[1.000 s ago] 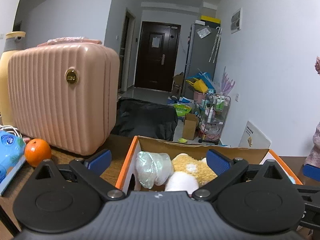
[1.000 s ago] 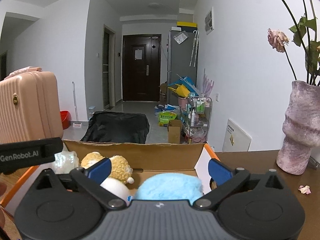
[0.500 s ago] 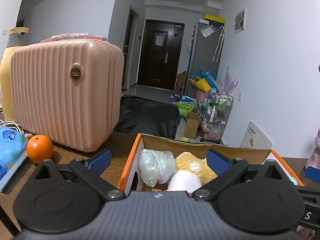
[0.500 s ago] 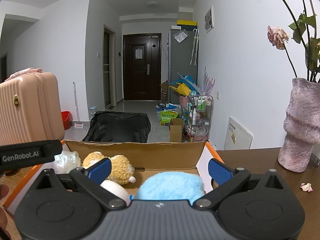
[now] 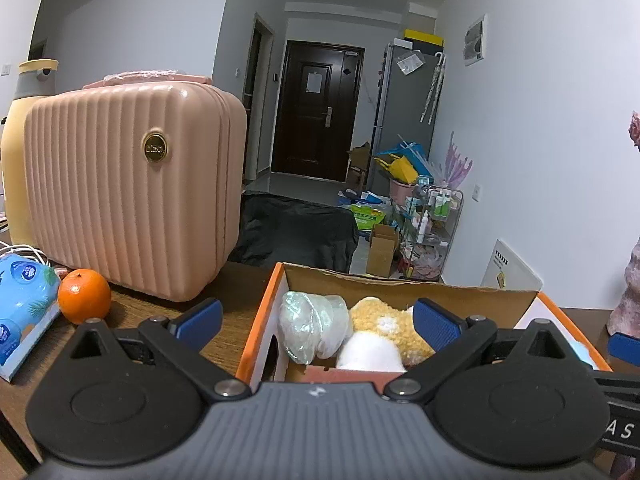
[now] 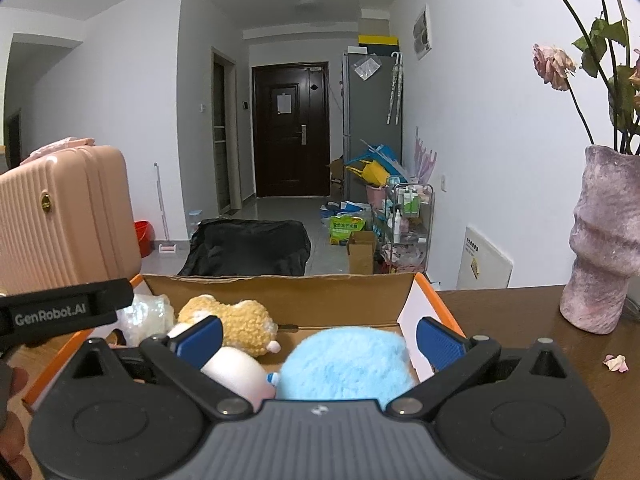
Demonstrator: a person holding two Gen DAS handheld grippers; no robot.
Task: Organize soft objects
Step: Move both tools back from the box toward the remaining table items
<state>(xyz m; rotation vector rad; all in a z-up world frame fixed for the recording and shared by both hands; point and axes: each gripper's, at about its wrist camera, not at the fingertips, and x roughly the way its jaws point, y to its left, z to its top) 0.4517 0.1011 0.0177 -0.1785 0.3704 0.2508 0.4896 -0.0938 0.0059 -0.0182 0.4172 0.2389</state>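
The right gripper [image 6: 318,338] hangs with its 2 blue-padded fingers [image 6: 438,342] spread wide and nothing between them. Directly beyond the gap, low centre of its view, sits the fluffy blue plush [image 6: 346,364], a rounded mound with its longer side running left to right across the fingers. It lies inside the orange-edged cardboard box [image 6: 428,292], at the box's right end. By my judgement this hand is the nearer one for that toy.

The left gripper [image 5: 316,320] is likewise spread and empty, straddling the box's left end. A clear plastic-wrapped bundle [image 5: 312,326], a tan plush [image 5: 386,328] and a white plush [image 5: 372,354] lie in its lower centre.

The box rests on a dark wooden table [image 6: 520,320]. A pink ribbed suitcase [image 5: 132,188] and an orange [image 5: 84,296] fill the left view's left half, and a mauve vase [image 6: 604,240] stands at the right view's right edge. Behind is a white-walled hallway with a dark door [image 6: 290,130].
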